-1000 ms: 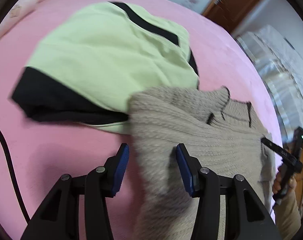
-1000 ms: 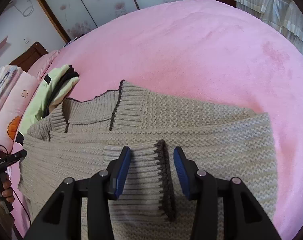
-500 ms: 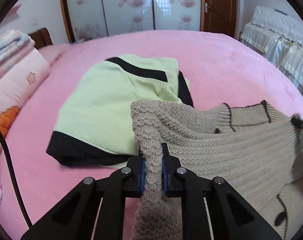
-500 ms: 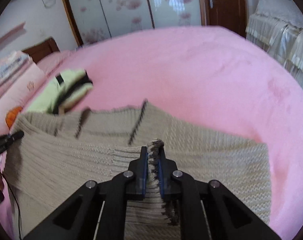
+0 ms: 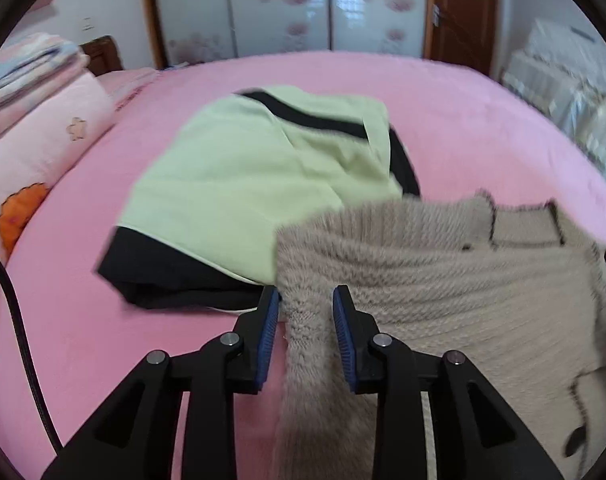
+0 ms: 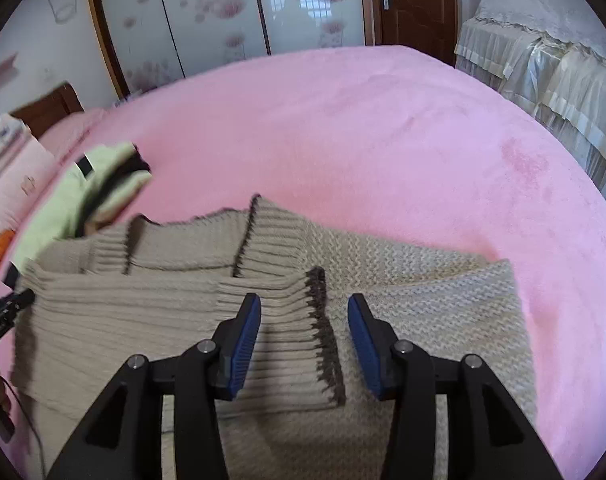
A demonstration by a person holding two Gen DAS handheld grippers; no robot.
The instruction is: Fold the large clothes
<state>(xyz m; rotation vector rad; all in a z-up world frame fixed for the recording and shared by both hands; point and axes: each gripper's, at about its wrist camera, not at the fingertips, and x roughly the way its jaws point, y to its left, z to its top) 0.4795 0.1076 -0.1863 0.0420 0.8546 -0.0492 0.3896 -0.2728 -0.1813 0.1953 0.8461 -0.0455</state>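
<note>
A beige ribbed knitted sweater [image 6: 383,280] is spread on the pink bed cover [image 6: 383,140]. A fold of the sweater is seen between the opening jaws of the left gripper [image 5: 306,312]; the pads are not pressing it. The dark-edged cuff [image 6: 319,332] lies between the opening jaws of the right gripper [image 6: 304,332], untouched. No readable writing is seen.

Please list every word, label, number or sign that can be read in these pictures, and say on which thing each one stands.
No text can be read in either view.
Left gripper: pale marks on its black body, too small and blurred to read.
Green garment: a black tag at its edge, nothing readable on it.
Beige sweater: no label shows.
</note>
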